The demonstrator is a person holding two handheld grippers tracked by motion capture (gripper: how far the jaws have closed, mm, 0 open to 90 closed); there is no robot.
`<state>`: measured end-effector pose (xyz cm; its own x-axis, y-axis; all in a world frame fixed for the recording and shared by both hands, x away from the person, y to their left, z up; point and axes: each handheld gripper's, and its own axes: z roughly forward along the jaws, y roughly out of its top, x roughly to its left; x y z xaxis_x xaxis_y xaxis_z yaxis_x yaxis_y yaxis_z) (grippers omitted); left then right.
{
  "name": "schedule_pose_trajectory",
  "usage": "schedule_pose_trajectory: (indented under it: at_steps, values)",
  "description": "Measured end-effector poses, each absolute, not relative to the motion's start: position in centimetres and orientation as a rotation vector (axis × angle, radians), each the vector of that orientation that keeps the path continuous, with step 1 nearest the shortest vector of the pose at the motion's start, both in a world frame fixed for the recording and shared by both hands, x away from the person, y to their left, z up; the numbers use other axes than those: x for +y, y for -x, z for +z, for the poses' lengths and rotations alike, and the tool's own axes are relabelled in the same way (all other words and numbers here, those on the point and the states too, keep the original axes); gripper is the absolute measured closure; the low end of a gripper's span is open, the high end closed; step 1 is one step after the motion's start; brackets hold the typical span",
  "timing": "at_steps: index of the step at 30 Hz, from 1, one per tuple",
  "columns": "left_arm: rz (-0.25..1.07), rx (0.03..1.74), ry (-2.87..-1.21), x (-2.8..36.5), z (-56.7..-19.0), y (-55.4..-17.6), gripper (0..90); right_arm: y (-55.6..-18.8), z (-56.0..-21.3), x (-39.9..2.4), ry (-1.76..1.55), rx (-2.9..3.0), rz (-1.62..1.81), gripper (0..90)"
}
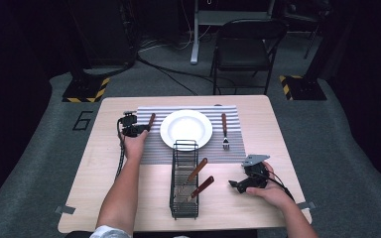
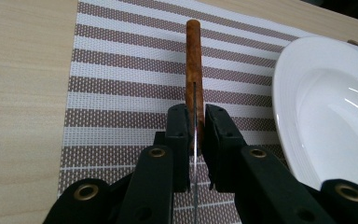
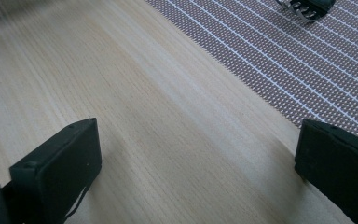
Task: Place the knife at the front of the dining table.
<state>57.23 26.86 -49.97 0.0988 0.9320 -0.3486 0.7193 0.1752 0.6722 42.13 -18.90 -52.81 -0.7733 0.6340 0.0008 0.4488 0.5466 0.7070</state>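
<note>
Two claws, left claw (image 2: 196,135) clamped on knife (image 2: 194,88), right claw (image 3: 196,172) wide over table (image 3: 135,107)

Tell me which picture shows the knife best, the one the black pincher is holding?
The left gripper view: the knife sits close up, its wooden handle pointing away and its thin blade pinched in the left hand-held gripper. The high view shows it small, left of the plate, on the striped mat. The right gripper view looks at bare table and mat instead.

Bare tabletop (image 1: 109,198) lies open left of the wire rack (image 1: 184,198) and between rack and right tongs (image 1: 234,184); the plate (image 1: 186,130) and fork (image 1: 224,131) crowd the striped mat (image 1: 154,151)
</note>
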Motion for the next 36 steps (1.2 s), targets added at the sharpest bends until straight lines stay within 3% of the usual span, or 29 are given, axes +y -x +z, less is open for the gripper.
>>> schedule_pose_trajectory:
  at_steps: [14, 18, 36]
  values:
    - [0.303, 1.728, -1.499, 26.5, -51.3, -57.8, 80.2, -42.1, -52.8, -18.9, -0.904, 2.53, 1.048, 0.0]
    - [0.319, 1.726, -1.537, 26.6, -51.5, -57.7, 79.7, -42.1, -52.8, -18.9, -0.903, 2.53, 1.048, 0.0]
    - [0.278, 1.72, -1.577, 27.7, -51.3, -56.1, 62.7, -42.1, -52.8, -18.9, -0.903, 2.53, 1.048, 0.0]
